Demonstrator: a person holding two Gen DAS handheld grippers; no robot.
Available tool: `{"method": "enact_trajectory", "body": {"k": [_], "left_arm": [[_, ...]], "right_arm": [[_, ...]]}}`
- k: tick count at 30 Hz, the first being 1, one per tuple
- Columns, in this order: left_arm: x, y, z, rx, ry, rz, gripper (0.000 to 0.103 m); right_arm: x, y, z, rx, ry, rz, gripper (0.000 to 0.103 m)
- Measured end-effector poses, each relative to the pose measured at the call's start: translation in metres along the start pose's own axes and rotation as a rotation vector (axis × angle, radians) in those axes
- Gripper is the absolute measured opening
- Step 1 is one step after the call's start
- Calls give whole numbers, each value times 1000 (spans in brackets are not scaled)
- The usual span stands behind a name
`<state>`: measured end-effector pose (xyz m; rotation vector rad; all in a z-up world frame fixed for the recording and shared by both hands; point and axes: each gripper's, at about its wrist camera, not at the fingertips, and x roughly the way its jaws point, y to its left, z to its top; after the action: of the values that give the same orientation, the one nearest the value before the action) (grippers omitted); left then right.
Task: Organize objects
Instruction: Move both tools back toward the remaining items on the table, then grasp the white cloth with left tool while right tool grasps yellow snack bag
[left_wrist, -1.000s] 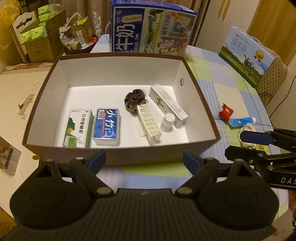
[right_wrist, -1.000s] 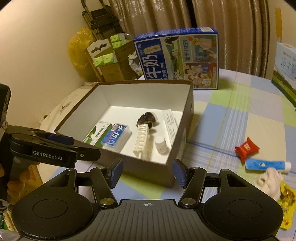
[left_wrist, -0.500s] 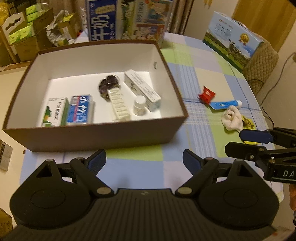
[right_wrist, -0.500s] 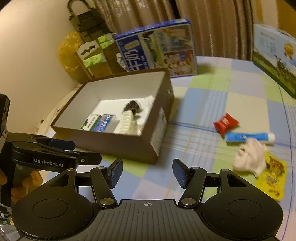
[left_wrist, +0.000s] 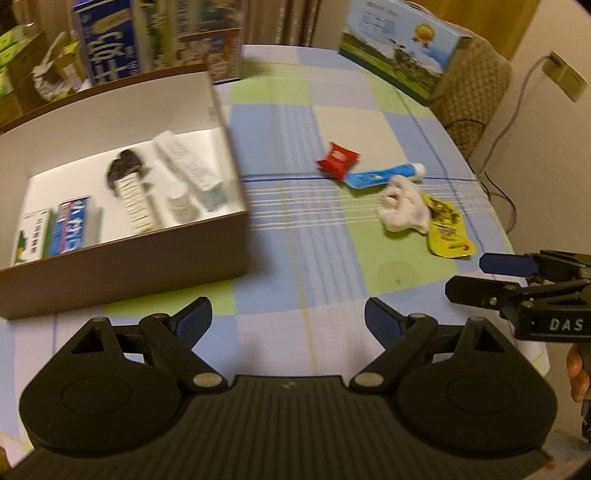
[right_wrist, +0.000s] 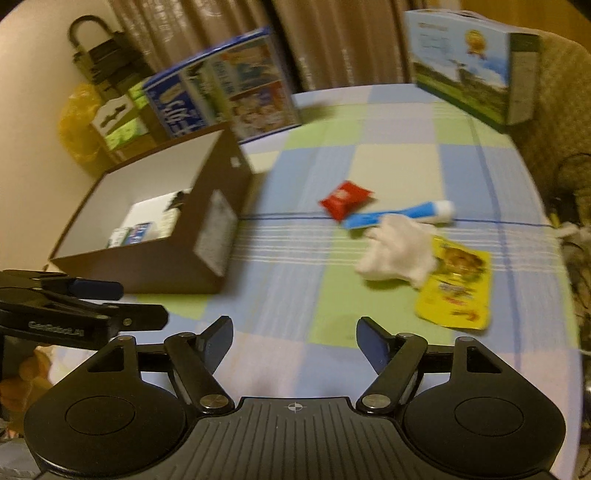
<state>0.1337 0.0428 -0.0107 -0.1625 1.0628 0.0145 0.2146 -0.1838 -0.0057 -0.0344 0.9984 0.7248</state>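
At lower centre of each wrist view, a gripper was seen with its jaws spread wide and nothing between them: the left gripper (left_wrist: 288, 319) and the right gripper (right_wrist: 294, 338), both above the checked cloth (left_wrist: 325, 258). At the left of the left view, the box (left_wrist: 155, 273) was shown holding cartons, a white bottle (left_wrist: 180, 206) and a dark object. Right of centre, well apart from the box, a red packet (left_wrist: 338, 159) and a blue tube (left_wrist: 384, 175) were seen touching, with a white cloth (left_wrist: 402, 209) just below the tube, overlapping a yellow pouch (left_wrist: 447, 230).
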Motion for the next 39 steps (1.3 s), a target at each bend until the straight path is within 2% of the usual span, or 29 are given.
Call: {"method": "enact_trajectory", "body": {"k": [11, 20, 29, 39], "left_arm": [[26, -53, 15, 72, 15, -60, 87], [53, -78, 33, 95, 23, -102, 87], [82, -94, 51, 110, 15, -117, 87], [111, -92, 69, 112, 18, -85, 87]], "right_arm": [[-13, -54, -6, 91, -5, -91, 72], [-10, -89, -4, 156, -19, -137, 72], [8, -111, 6, 208, -30, -150, 72], [49, -126, 20, 237, -23, -176, 72]]}}
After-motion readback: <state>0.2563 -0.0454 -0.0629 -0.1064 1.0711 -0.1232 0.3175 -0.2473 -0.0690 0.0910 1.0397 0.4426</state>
